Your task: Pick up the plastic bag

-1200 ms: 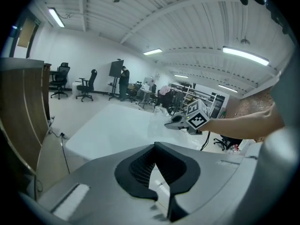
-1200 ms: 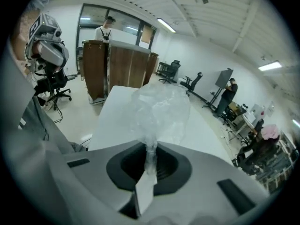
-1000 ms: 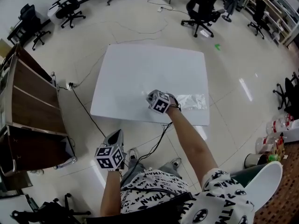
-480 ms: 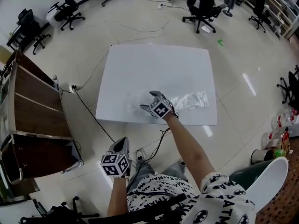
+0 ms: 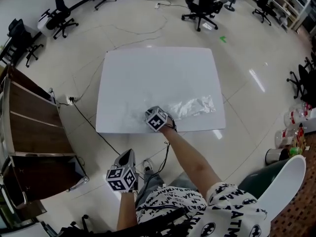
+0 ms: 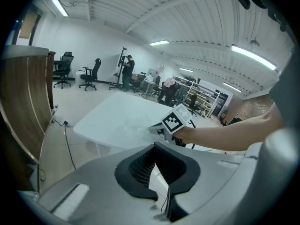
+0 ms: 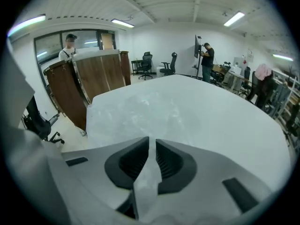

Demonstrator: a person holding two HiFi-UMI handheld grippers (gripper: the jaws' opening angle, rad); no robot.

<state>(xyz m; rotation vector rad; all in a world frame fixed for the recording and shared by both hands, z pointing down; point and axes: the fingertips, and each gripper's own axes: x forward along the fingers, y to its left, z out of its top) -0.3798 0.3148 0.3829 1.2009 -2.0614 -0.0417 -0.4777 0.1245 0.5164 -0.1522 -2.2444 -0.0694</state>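
The clear plastic bag [image 5: 192, 106] lies crumpled along the near edge of the white table [image 5: 158, 68]. My right gripper [image 5: 152, 117] is at the bag's left end by the table's front edge. In the right gripper view its jaws [image 7: 152, 146] are closing, with a strip of the plastic bag [image 7: 146, 177] pinched between the pads, and more film lies ahead on the table [image 7: 201, 116]. My left gripper [image 5: 126, 156] hangs below the table over the floor, shut and holding nothing. The left gripper view [image 6: 159, 172] shows the right gripper's marker cube [image 6: 176, 122] at the table.
A brown wooden cabinet [image 5: 29, 117] stands to the left of the table. Cables [image 5: 94, 127] run across the floor under the table's near edge. Office chairs [image 5: 197, 4] stand at the far side. Bottles [image 5: 294, 125] and a bin sit at the right.
The right gripper has shifted left and towards the table's near edge. The bag, bunched at the right before, now stretches leftwards to the gripper. The left gripper stays low.
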